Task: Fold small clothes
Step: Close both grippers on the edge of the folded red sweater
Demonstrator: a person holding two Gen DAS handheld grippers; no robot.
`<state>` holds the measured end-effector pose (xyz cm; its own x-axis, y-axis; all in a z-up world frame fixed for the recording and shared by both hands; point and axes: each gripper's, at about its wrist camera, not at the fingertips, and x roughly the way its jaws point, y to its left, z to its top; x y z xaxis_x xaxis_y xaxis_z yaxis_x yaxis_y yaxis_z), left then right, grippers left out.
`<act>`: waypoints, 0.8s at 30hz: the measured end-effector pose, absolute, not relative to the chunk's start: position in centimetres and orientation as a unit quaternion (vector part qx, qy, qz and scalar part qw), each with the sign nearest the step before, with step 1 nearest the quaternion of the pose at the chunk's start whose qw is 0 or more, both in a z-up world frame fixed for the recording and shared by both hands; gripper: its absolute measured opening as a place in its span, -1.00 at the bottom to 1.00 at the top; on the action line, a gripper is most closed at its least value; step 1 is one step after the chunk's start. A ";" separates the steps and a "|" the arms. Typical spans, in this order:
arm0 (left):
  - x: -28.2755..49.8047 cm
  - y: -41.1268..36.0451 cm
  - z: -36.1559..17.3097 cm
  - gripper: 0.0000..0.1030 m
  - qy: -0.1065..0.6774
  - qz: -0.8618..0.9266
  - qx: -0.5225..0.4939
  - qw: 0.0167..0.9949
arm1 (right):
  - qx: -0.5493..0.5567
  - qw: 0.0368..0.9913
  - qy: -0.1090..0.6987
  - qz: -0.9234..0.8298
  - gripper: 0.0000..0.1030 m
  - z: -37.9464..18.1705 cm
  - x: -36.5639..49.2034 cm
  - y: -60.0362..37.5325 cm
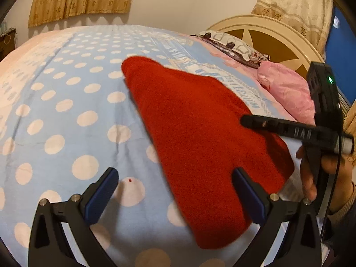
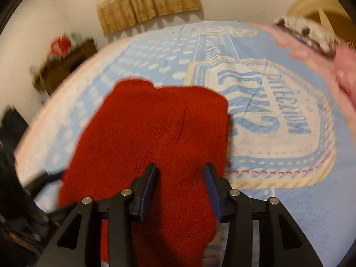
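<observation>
Left gripper [image 1: 174,188] fingers wide, right gripper [image 2: 181,185] fingers narrower, both empty above red knit garment [image 1: 200,138] on bed [image 1: 66,111]; next: grasp an edge, fold over

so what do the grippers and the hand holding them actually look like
Both grippers, left gripper and right gripper, are matte black plastic with triangular cut-outs, silver pivot bolts and dark blue pads lining the fingers. Seen from the left camera, the right one is a slim black body with a green light, pale lettering and a thin black cable. The hand holding it is bare, with a beige ribbed cuff.
</observation>
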<state>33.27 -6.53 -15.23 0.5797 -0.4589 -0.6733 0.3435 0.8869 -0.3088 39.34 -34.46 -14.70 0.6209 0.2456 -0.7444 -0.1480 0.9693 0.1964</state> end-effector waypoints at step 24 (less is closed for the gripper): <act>35.0 -8.1 -16.7 1.00 0.433 -0.237 -0.081 0.866 | 0.198 0.854 0.454 0.156 0.25 -18.6 48.4 -39.9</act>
